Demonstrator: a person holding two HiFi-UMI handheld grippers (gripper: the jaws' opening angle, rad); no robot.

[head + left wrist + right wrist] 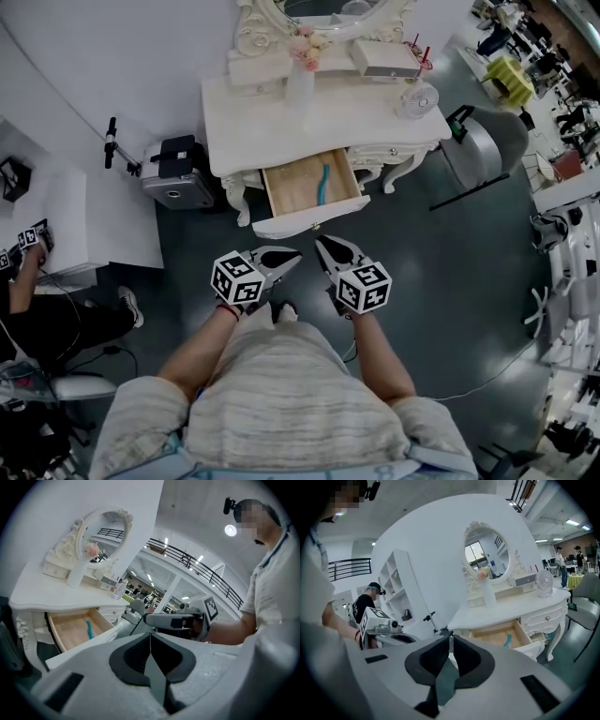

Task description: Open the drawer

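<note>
The white dressing table (272, 117) has its middle drawer (289, 192) pulled out toward me, showing a wooden floor with a teal object (324, 184) lying in it. The drawer (70, 631) and the teal object (88, 629) also show in the left gripper view, and the drawer (494, 634) in the right gripper view. Both grippers hang side by side in front of the drawer's white front, apart from it. My left gripper (292, 255) (150, 634) is shut and holds nothing. My right gripper (321, 242) (450, 637) has its jaws together with nothing between them.
On the tabletop stand a vase of flowers (302, 75), an oval mirror (323, 14) and a small fan (417, 98). A grey chair (483, 141) stands at the right, a grey case (173, 183) on the floor at the left, beside a white shelf (66, 216) and a seated person (47, 319).
</note>
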